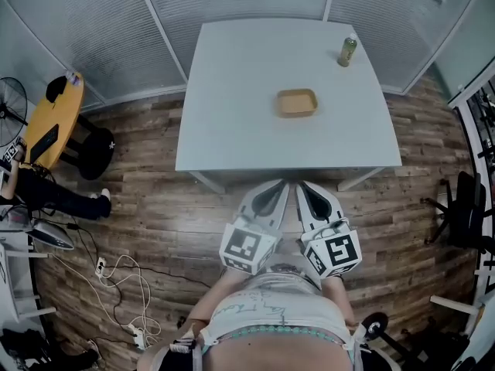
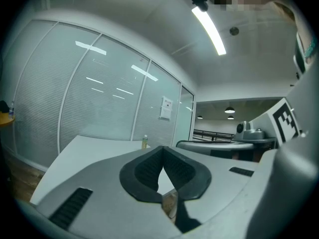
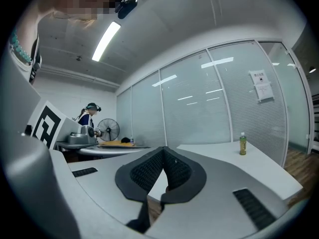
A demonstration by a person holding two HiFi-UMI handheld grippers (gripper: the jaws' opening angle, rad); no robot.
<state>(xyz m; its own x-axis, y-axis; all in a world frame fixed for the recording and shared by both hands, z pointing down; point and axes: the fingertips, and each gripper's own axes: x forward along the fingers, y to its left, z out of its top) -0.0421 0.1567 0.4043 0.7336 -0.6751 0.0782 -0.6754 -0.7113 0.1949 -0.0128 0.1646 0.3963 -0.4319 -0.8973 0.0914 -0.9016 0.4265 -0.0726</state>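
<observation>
Lying a little right of centre on the white desk (image 1: 232, 91), the shallow tan tray (image 1: 297, 102) is the object nearest both tongs, yet well apart from them. A green bottle (image 1: 347, 51) stands upright near the desk's far right corner, apart from the tray. The left tongs (image 1: 272, 198) and right tongs (image 1: 312, 198) are held side by side, just short of the desk's near edge and above the wooden floor (image 1: 147, 199), their tips directed at the desk. The left gripper view shows the left tongs (image 2: 163, 151) closed tip to tip with nothing between the pads; the right gripper view shows the right tongs (image 3: 163, 150) likewise closed and empty. Each carries a marker cube (image 1: 249, 246). To the left stand a round yellow table (image 1: 52, 118) and a fan (image 1: 9, 103); white cables (image 1: 124, 280) lie on the floor.
</observation>
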